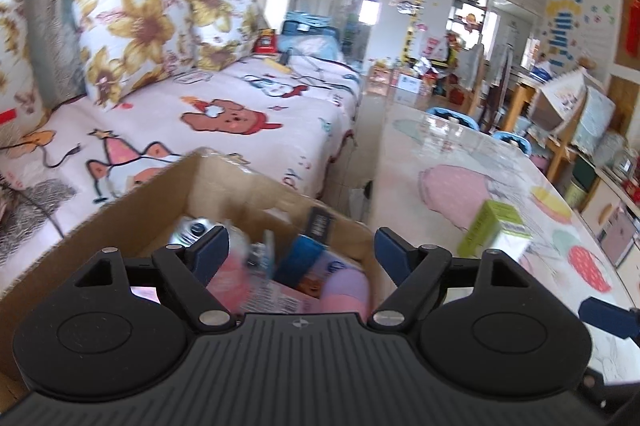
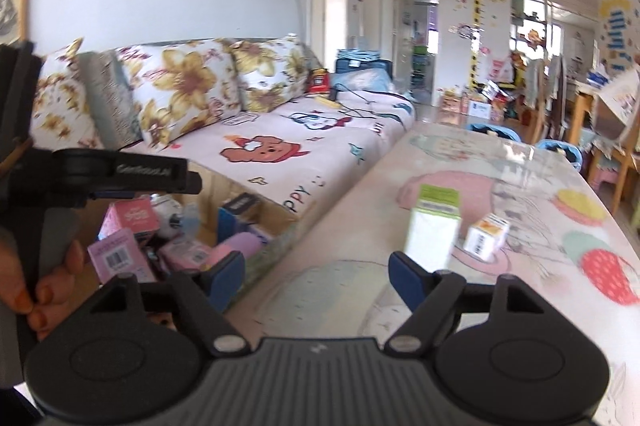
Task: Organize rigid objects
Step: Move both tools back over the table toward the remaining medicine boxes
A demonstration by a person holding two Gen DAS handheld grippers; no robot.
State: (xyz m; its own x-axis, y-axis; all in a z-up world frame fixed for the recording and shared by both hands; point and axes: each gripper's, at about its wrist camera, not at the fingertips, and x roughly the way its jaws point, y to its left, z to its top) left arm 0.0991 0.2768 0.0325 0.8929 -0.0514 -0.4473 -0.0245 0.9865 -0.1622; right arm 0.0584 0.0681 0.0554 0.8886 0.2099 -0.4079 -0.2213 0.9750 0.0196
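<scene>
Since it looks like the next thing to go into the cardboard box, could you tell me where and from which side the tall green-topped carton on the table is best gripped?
Grip the green-topped carton across its two flat side faces, at mid-height below the green band. It stands upright on the table, and the small white box sits close on its right, so come from the near side with the open right gripper, jaws level.

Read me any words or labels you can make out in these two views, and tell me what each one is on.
"PPY": printed on the sofa cover, the start of the word hidden.
Raised lettering on the left gripper: too blurred to read.
Barcode label on the pink box: digits too small.
Green and white box, small white box: print blurred.
</scene>
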